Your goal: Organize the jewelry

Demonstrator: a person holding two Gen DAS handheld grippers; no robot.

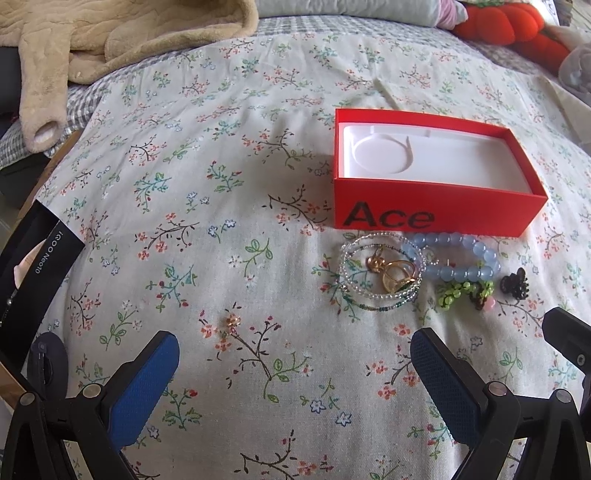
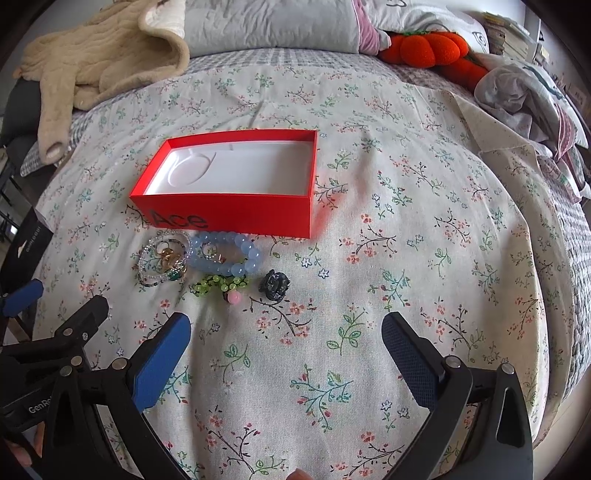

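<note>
Left wrist view shows the left tool low over the bed, with its two blue pads wide apart and nothing between them. A tiny gold flower piece lies alone on the flowery cover, just ahead of the left pad. Farther ahead and to the right sits the jewelry pile. A clear bead bracelet makes a ring, and some gold rings lie inside it. A blue bead bracelet touches it on the right. A green bead charm with a pink bead lies just in front of the blue one. A small dark clip sits just beside the charm, a bit apart. Behind the pile stands a red box with "Ace" on its side. It is open, and its white inside has nothing in it. A black box pokes in at the left edge.

Right wrist view shows the right tool spread wide too, holding nothing, hanging over the bare cover. The jewelry pile lies ahead of its left pad, near the red box's front wall. A beige fluffy robe, a grey pillow and an orange plush toy rest at the far end of the bed.
</note>
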